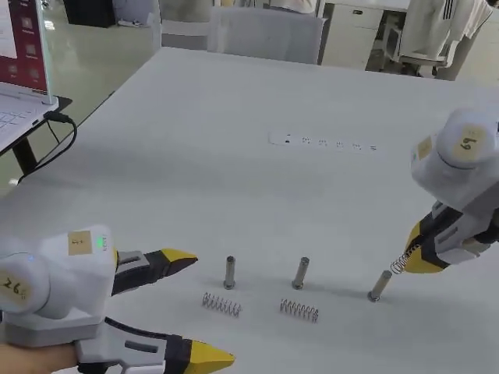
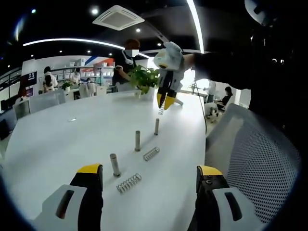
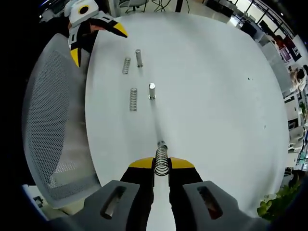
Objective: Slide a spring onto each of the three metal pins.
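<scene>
The right gripper [image 3: 161, 164] was clamped on a coil spring [image 3: 161, 158] whose free end sat close by the top of the nearest metal pin [image 3: 162, 144]. The left gripper [image 2: 149, 171] hung wide open near the two other pins [image 1: 229, 272] [image 1: 301, 273] — both bare, each with a loose spring [image 1: 222, 305] [image 1: 299, 311] lying just beside it on the white table [image 1: 234, 156].
</scene>
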The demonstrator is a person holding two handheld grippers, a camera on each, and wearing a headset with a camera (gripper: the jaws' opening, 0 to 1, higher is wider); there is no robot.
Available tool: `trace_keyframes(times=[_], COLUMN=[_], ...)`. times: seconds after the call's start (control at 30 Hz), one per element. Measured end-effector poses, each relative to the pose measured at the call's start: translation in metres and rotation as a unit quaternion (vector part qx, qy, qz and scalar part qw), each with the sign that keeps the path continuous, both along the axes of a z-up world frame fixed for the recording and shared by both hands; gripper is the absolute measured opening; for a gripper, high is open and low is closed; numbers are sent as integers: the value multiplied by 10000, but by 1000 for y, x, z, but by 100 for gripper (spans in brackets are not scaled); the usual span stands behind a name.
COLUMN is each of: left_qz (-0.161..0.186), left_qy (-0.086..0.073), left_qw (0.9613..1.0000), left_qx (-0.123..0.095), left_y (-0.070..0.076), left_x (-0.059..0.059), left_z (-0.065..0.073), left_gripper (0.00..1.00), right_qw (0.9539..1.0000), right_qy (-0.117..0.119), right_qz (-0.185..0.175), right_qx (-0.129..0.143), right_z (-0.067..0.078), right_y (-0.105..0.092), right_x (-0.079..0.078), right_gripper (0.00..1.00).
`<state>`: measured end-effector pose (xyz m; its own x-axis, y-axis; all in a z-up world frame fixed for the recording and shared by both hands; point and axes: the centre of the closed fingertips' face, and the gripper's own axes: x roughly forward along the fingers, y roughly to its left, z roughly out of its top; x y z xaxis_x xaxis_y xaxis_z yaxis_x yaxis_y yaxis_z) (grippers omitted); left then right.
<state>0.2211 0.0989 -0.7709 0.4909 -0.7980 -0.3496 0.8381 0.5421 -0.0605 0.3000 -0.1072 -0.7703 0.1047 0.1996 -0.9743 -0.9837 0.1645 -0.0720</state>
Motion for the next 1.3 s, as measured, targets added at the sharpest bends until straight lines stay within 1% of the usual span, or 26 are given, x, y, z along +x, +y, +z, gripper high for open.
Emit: trace_keyframes(times=[0.1, 0.73, 1.03, 1.3], left_qz=[6, 79, 93, 88], left_qy=[-10, 32, 39, 34], left_qw=[10000, 10000, 9999, 10000], left_qx=[2, 8, 17, 20], left_y=[0, 3, 4, 4], left_x=[0, 1, 2, 2], left_z=[1, -1, -1, -1], left_gripper=[76, 76, 75, 75], right_qw=[10000, 9996, 9992, 9990], right_qy=[74, 232, 350, 374], right_qz=[0, 54, 30, -5], right_qx=[-13, -154, -212, -235], right_z=[-3, -16, -29, -40], right_y=[1, 2, 3, 6], right_x=[1, 7, 6, 6], right_gripper=[8, 8, 8, 9])
